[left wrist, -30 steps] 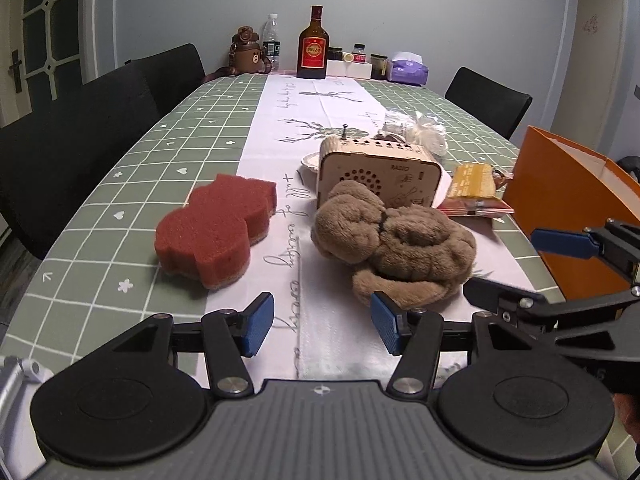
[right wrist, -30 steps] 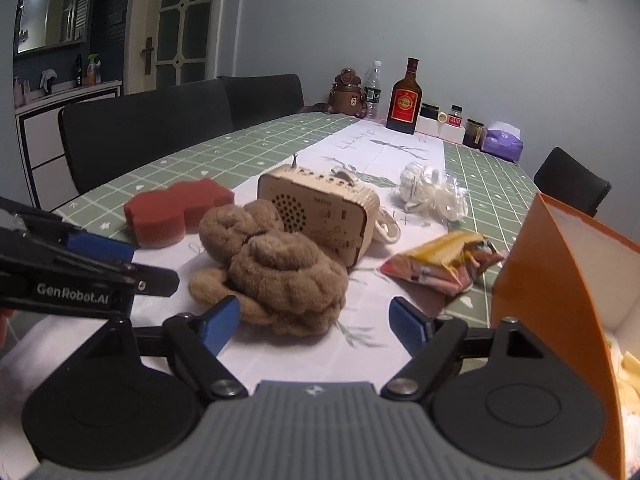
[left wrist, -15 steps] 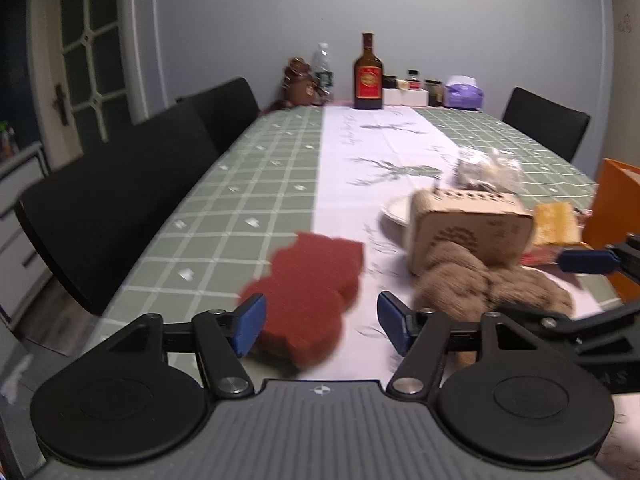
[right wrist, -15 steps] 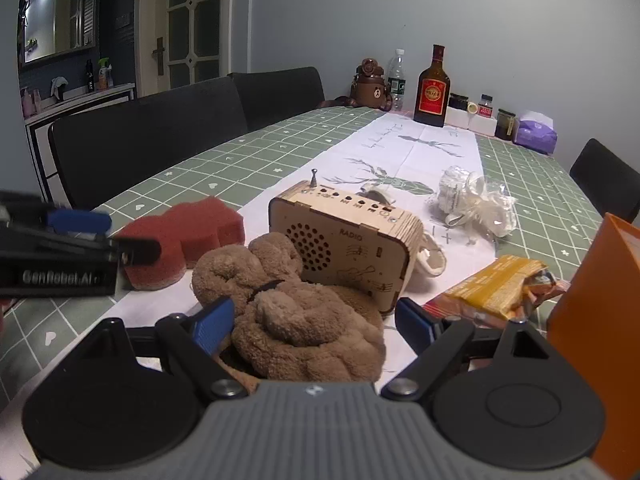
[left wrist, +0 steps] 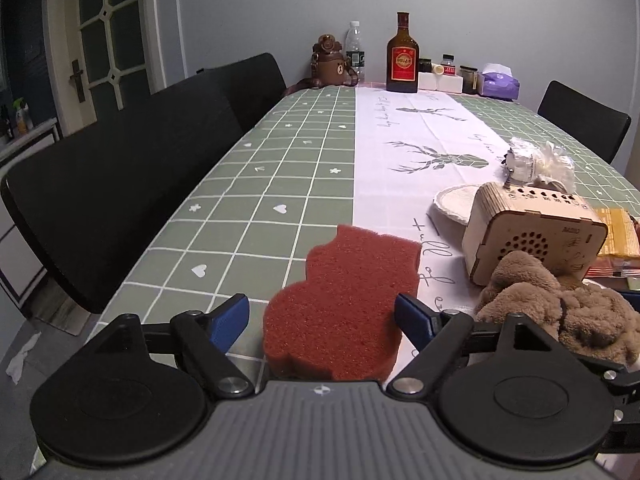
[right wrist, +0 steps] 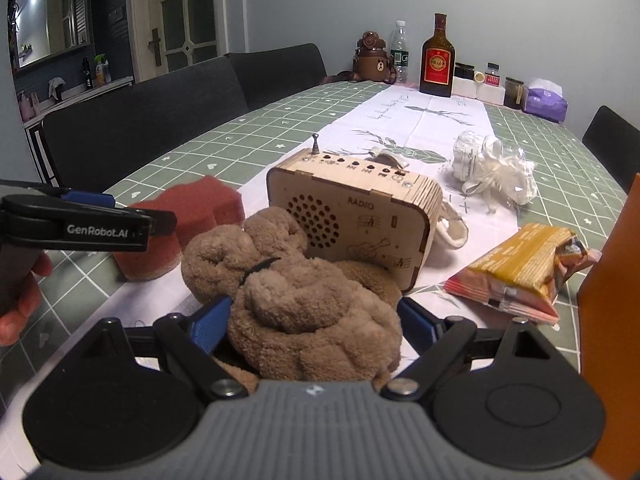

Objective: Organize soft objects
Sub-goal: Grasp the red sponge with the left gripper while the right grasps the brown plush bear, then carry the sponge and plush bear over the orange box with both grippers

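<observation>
A dark red sponge lies on the table between the open fingers of my left gripper, which straddles it without closing. It also shows in the right wrist view. A brown plush toy lies in front of a wooden radio. My right gripper is open with the plush between its blue pads. The plush also shows at the right of the left wrist view. The left gripper shows side-on in the right wrist view.
An orange bag stands at the right edge. A yellow snack packet, crumpled white plastic and a white pad lie near the radio. Bottles and jars stand at the far end. Black chairs line the left side.
My left gripper moved left and forward until the red sponge came between its fingers. My right gripper moved forward until the plush came between its pads.
</observation>
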